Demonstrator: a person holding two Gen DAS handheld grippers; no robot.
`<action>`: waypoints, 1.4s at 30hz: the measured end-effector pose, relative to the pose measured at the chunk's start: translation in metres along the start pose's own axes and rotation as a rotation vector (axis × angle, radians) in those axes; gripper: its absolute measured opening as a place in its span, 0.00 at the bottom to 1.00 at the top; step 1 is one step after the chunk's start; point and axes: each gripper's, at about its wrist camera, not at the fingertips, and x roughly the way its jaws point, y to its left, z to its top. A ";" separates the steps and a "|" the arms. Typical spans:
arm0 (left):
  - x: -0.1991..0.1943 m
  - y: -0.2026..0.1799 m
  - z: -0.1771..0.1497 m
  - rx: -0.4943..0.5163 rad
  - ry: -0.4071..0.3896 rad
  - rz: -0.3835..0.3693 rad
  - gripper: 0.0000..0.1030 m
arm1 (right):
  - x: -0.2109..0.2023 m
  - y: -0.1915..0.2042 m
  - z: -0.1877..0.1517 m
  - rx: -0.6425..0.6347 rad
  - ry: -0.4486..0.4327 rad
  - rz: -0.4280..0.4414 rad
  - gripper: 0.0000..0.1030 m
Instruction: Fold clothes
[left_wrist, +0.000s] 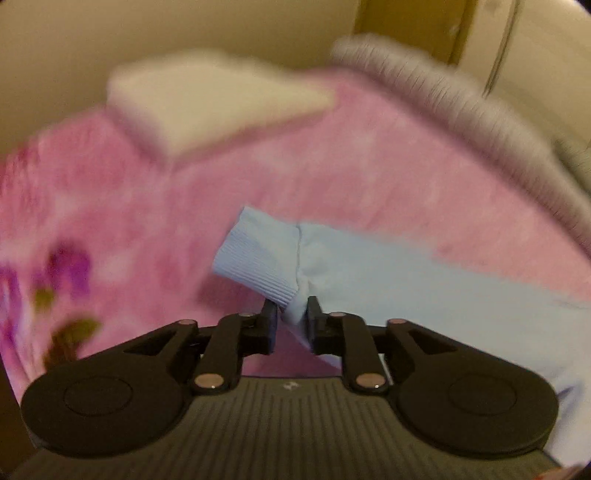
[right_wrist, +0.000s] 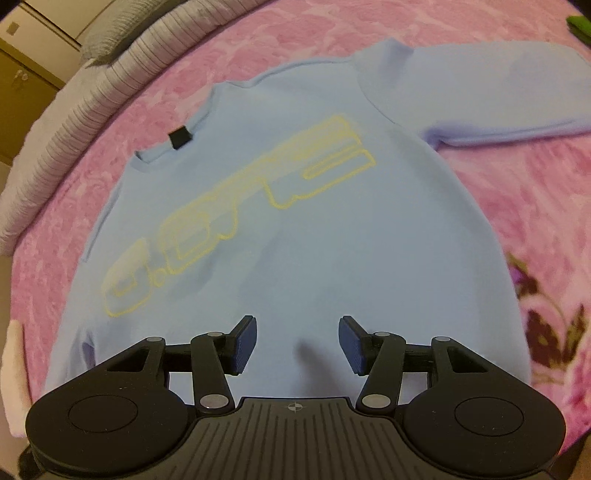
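My left gripper (left_wrist: 291, 317) is pinched on the light-blue sweatshirt's (right_wrist: 295, 221) sleeve just behind its ribbed cuff (left_wrist: 255, 258). The sleeve runs off to my right toward the body, spread print-up on the pink bedspread (right_wrist: 480, 37). Right gripper (right_wrist: 297, 347) hangs released over the hem; other sleeve (right_wrist: 517, 92) lies outstretched toward the far right edge.
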 end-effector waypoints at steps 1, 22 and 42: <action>-0.001 0.004 0.000 -0.029 0.013 -0.002 0.25 | -0.002 -0.003 -0.001 -0.009 -0.001 -0.005 0.52; -0.108 -0.070 -0.172 0.050 0.431 -0.415 0.21 | -0.050 -0.173 -0.081 0.122 0.037 0.092 0.52; -0.251 -0.129 -0.180 0.377 0.438 -0.127 0.22 | -0.151 -0.158 -0.076 -0.166 0.023 -0.075 0.38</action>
